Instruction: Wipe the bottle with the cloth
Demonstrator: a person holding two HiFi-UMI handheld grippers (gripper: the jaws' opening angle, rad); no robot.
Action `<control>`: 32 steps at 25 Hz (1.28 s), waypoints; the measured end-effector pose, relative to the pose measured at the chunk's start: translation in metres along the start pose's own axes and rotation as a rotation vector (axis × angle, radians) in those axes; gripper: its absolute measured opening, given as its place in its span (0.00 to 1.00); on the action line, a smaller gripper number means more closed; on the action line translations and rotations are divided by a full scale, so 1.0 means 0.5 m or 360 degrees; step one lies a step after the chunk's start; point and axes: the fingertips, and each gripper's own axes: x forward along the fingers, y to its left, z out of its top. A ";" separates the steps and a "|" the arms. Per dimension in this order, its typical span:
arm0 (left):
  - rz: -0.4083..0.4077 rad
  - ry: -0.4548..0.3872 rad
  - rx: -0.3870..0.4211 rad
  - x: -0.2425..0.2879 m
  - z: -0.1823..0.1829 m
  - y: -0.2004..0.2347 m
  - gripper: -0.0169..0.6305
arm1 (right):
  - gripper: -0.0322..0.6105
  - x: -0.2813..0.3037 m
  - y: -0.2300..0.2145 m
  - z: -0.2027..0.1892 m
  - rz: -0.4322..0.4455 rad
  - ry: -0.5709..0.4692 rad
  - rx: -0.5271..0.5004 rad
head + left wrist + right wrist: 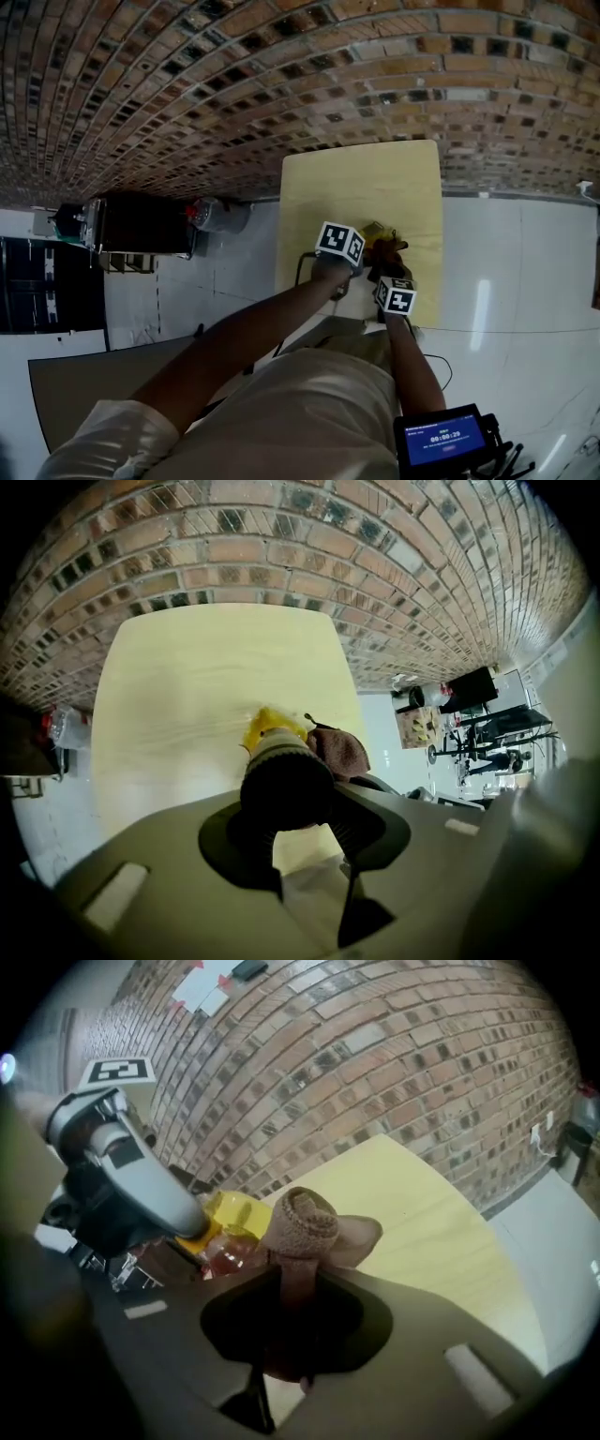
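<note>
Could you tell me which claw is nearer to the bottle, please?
Left. The left claw grips the bottle itself; the right claw, holding the cloth, sits just beside the bottle.

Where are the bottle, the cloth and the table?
bottle (232, 1216), right gripper view, its yellow part.
cloth (300, 1222), right gripper view, its rolled brown end.
table (361, 183), head view, bare top near the wall.

Lab-like studio (bare brick wall (187, 84), glossy white floor (525, 262), equipment stands (495, 749) beyond)
</note>
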 end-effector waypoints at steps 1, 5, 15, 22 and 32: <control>0.0001 -0.0002 0.0001 -0.001 -0.001 -0.002 0.28 | 0.16 0.006 -0.007 -0.012 -0.0029 0.0050 -0.0028; -0.0017 -0.0015 -0.0044 0.003 0.000 -0.006 0.28 | 0.16 0.030 -0.047 -0.054 -0.0175 0.0285 -0.0156; -0.0052 -0.0178 -0.0413 0.003 0.017 0.018 0.28 | 0.16 -0.060 -0.035 0.015 -0.0098 -0.0125 -0.0115; -0.0037 -0.0156 -0.0457 0.010 0.019 0.019 0.28 | 0.16 -0.057 0.120 -0.049 0.0368 -0.0027 -0.0434; -0.0015 -0.0159 -0.0462 0.007 0.021 0.016 0.27 | 0.16 0.024 0.098 -0.085 0.0289 0.0340 -0.0380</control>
